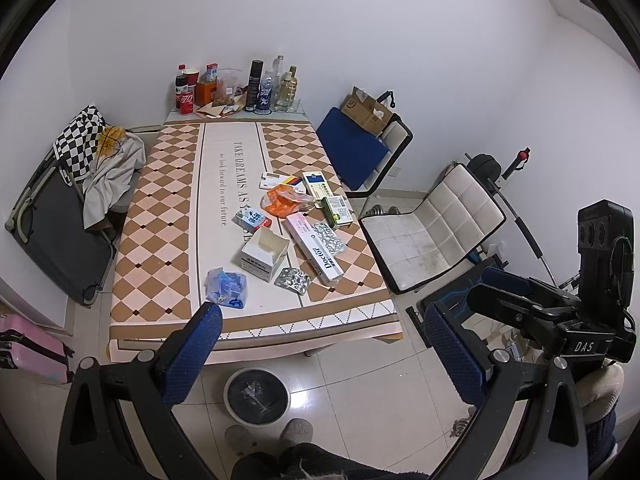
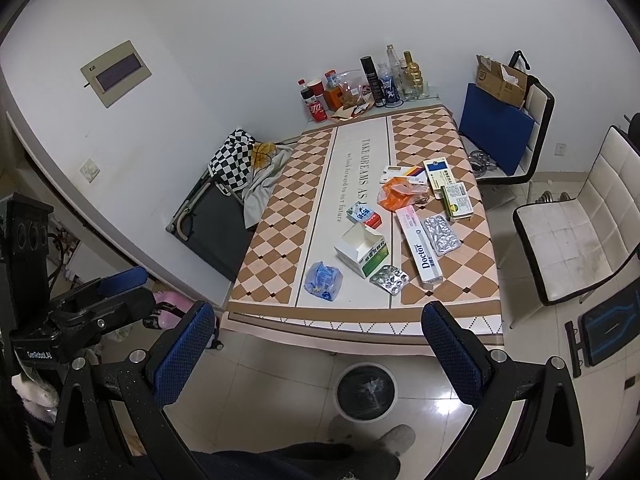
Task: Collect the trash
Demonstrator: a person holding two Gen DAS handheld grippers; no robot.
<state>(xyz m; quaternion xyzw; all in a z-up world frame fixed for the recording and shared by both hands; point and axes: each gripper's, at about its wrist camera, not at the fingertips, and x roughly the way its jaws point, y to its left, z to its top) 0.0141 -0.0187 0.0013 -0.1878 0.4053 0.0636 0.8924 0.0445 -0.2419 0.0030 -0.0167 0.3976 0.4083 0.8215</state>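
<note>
Both tools, left tool (image 1: pixel 320 344) and right tool (image 2: pixel 316 340), hang wide open and empty. Just ahead, nearest the desk (image 1: pixel 156 248) edge, lies the crumpled blue plastic wrapper (image 1: pixel 226 285): feather-light, soft, slippery I reckon, so pinch a raised fold. The round black-lined bin (image 1: pixel 256 396) sits right below.

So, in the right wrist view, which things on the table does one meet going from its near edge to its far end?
Blue plastic bag → open white box → small blue and red carton → orange plastic bag → red cola can.
</note>
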